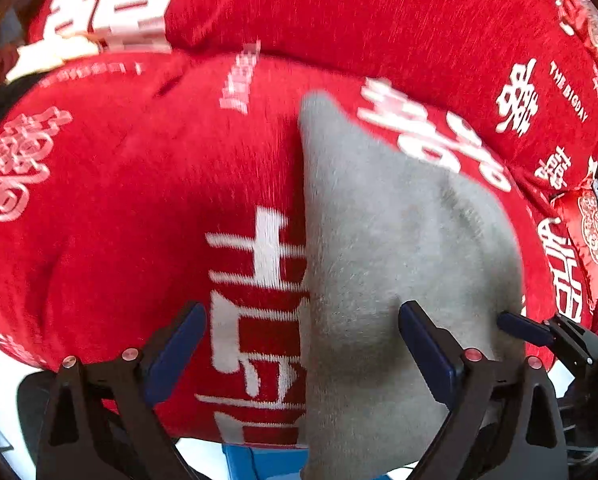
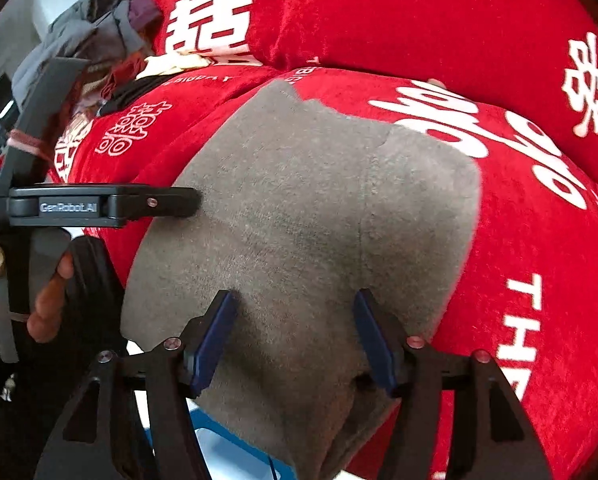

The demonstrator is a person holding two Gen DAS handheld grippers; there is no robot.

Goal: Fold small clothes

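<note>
Grey garment spread on a red printed blanket, both grippers above it.
Left wrist view: the left gripper stands wide open, holding nothing, astride the edge of the grey garment on the red blanket. Right wrist view: the right gripper is parted over the garment, pads apparently not pinching it.

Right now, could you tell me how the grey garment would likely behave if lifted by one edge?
The grey garment would probably sag: it drapes over the red cover and follows its curve. Its fuzzy knit suggests little slipping. It looks light, being thin and small.
</note>
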